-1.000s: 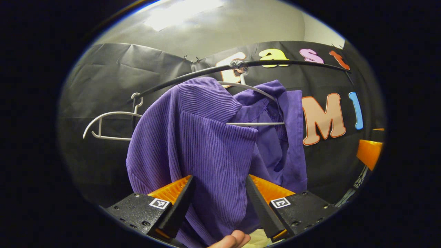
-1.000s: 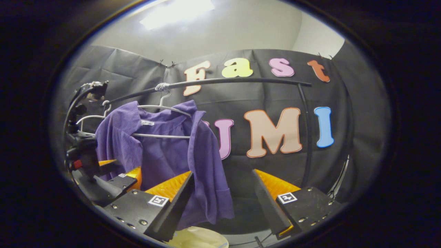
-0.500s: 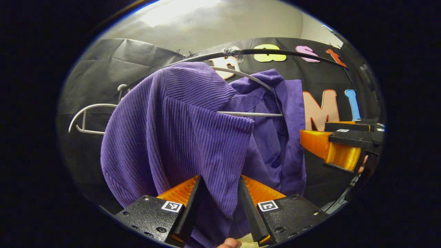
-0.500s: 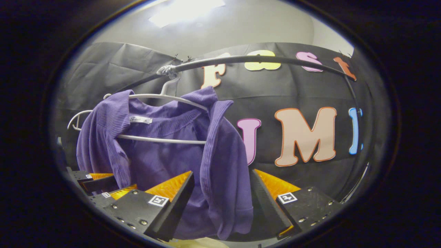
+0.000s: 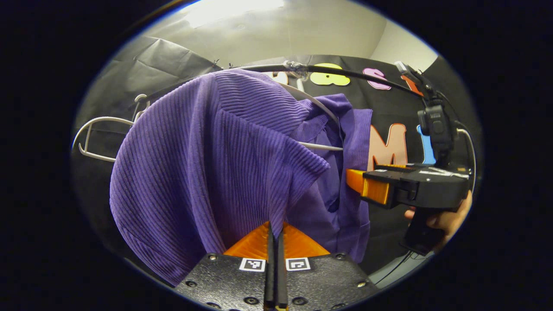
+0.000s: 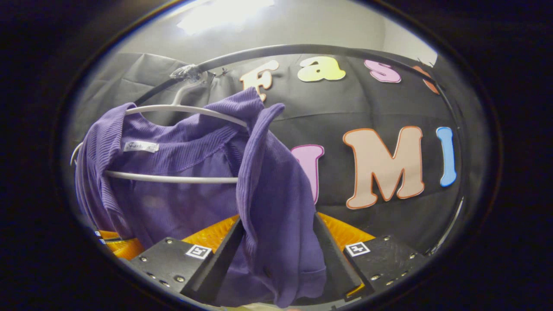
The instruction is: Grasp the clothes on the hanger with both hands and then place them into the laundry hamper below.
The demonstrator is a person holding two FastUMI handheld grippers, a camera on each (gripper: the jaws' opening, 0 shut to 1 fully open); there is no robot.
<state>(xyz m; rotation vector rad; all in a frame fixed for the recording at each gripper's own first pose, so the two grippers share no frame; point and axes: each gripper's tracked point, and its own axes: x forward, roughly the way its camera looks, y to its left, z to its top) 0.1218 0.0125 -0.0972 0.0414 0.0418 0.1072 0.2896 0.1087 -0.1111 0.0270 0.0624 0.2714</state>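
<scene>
A purple ribbed garment (image 5: 207, 164) hangs open-fronted on a white hanger (image 5: 322, 147) from a black rail (image 5: 345, 71). In the left gripper view my left gripper (image 5: 274, 231) is shut on the garment's near front panel, its fingers pressed together over the cloth edge. My right gripper (image 5: 367, 188), held by a hand (image 5: 445, 218), reaches the far front panel from the right. In the right gripper view my right gripper (image 6: 278, 220) is open, with the garment's (image 6: 276, 194) right front panel hanging between its fingers. The hanger's bar (image 6: 173, 178) crosses the open front.
An empty white hanger (image 5: 93, 129) hangs on the rail to the left of the garment. The black rail (image 6: 281, 48) arches overhead, with its post (image 6: 453, 172) down the right side. Black cloth walls close in behind.
My left gripper has shut on the near front panel. My right gripper has moved in toward the garment, so the far panel now hangs between its open fingers.
</scene>
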